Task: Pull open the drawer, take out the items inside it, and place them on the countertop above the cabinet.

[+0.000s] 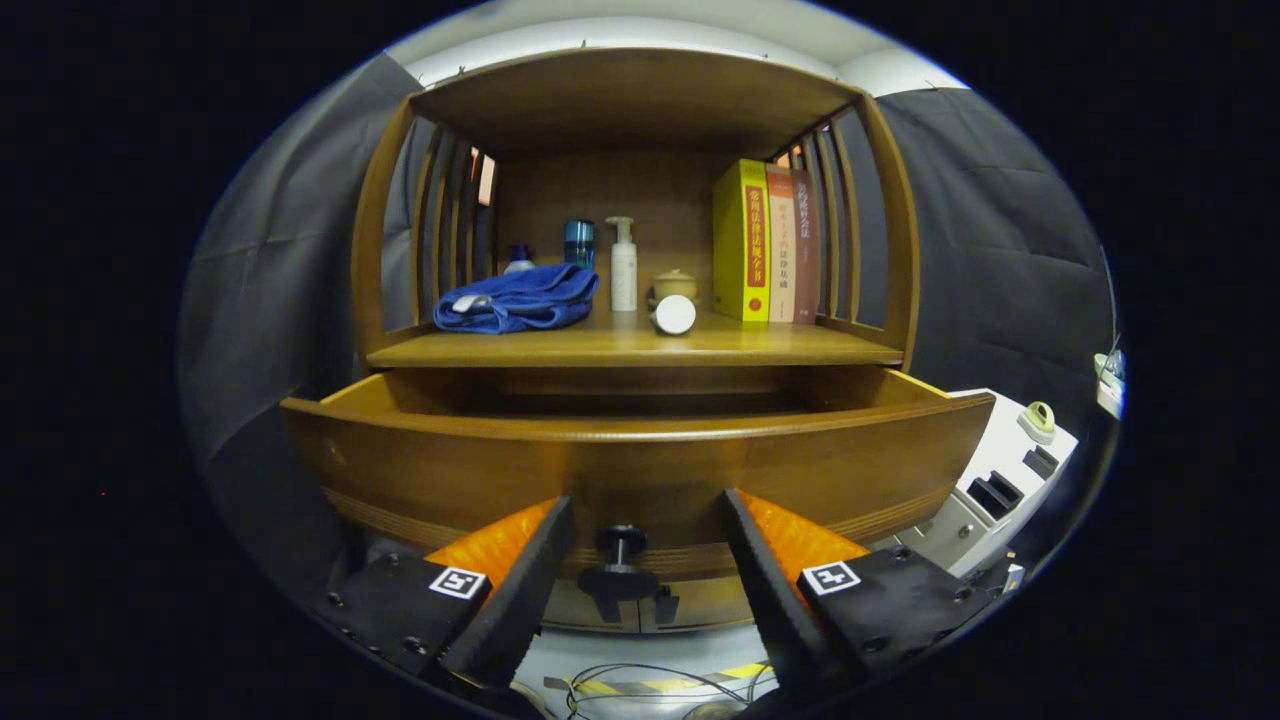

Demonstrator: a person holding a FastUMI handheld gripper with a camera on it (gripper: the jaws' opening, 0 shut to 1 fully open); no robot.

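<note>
The drawer's (640, 455) inside, at the middle of the frame, is hidden behind its own tall front panel; only a dark strip under the shelf board shows, and no contents can be made out.

A small bottle (519, 259) at upper left centre is mostly covered by the blue towel (520, 298), only its cap showing.

The gripper (648, 520), lower centre, has its fingers spread either side of the drawer knob (620, 545); whether they touch it cannot be told, and their bases are cut off by the lower edge.

The white device (1000, 480) at lower right is partly cut off.
</note>
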